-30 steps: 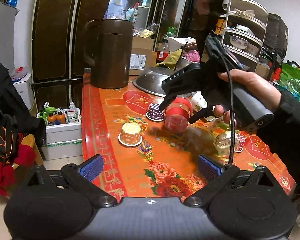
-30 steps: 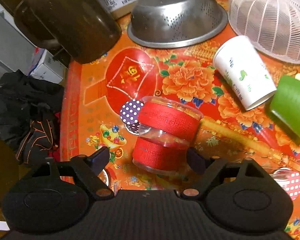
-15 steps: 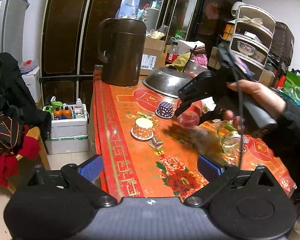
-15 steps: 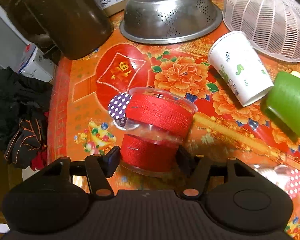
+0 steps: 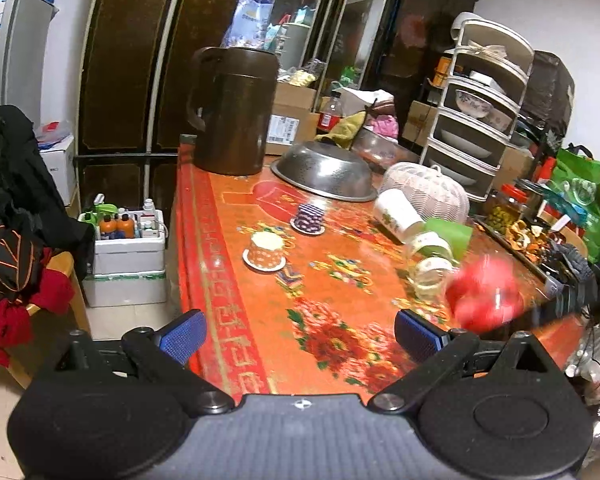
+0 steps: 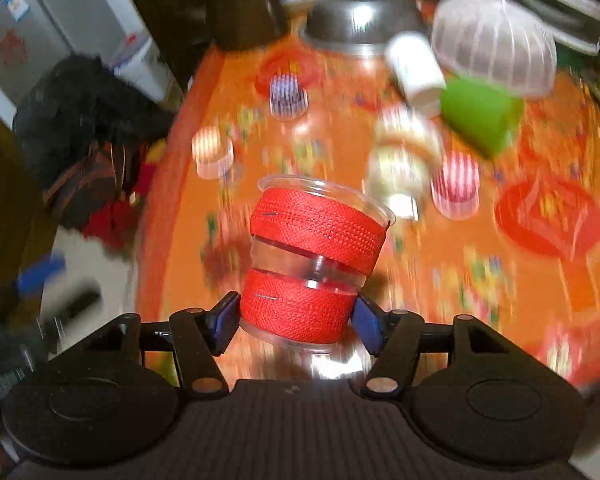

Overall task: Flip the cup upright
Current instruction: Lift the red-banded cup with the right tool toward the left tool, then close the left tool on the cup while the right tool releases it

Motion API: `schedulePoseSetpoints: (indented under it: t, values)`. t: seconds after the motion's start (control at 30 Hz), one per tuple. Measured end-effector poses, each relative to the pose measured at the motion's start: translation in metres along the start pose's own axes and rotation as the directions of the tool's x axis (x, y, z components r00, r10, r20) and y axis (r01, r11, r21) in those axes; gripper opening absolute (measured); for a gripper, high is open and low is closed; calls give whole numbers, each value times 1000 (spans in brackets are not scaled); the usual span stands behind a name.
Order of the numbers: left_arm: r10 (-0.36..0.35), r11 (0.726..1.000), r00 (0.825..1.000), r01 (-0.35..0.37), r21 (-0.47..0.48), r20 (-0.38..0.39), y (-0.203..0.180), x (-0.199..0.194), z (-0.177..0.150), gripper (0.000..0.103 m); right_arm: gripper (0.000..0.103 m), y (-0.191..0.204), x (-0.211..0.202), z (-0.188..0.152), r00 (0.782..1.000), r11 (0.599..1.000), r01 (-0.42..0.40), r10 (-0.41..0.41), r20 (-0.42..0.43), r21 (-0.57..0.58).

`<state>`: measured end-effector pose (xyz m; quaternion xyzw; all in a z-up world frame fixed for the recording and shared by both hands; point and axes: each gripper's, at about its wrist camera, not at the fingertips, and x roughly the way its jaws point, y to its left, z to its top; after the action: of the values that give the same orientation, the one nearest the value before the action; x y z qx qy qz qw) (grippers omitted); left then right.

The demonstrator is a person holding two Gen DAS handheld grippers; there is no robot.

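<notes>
Clear plastic cup w/ two red bands, clamped in right gripper, left gripper spread wide, orange floral table, cluttered room.

Motion blur smears nearly everything beyond the right gripper: the patterned table, the small cups and the green cup ahead of its fingers lose all detail. In the left wrist view the red-banded cup, off to the right of the left gripper, is a red smudge whose orientation cannot be told. The right gripper holding it there is cut off by the frame's right edge.
</notes>
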<state>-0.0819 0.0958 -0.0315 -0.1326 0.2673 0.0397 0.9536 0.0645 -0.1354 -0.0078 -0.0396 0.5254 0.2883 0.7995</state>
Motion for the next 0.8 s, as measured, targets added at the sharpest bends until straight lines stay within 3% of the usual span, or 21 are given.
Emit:
schedulePoseSetpoints:
  t: [0.2, 0.53, 0.6, 0.7, 0.8]
  values:
    - [-32, 999, 993, 33, 5, -112, -18, 17, -10, 101, 62, -14, 33, -23, 994, 999, -34, 36, -107, 22]
    - [-59, 998, 982, 53, -40, -179, -25, 24, -11, 101, 63, -12, 37, -31, 988, 995, -100, 102, -115, 23]
    - [-74, 997, 977, 65, -50, -198, -29, 29, -9, 101, 64, -13, 36, -32, 988, 994, -107, 108, -112, 15]
    - [-124, 991, 961, 106, -85, -248, -33, 41, -6, 101, 76, -14, 34, -35, 986, 992, -128, 128, -103, 8]
    - [-158, 985, 946, 132, -109, -284, -41, 55, -2, 101, 78, -15, 32, -38, 986, 989, -145, 145, -84, 1]
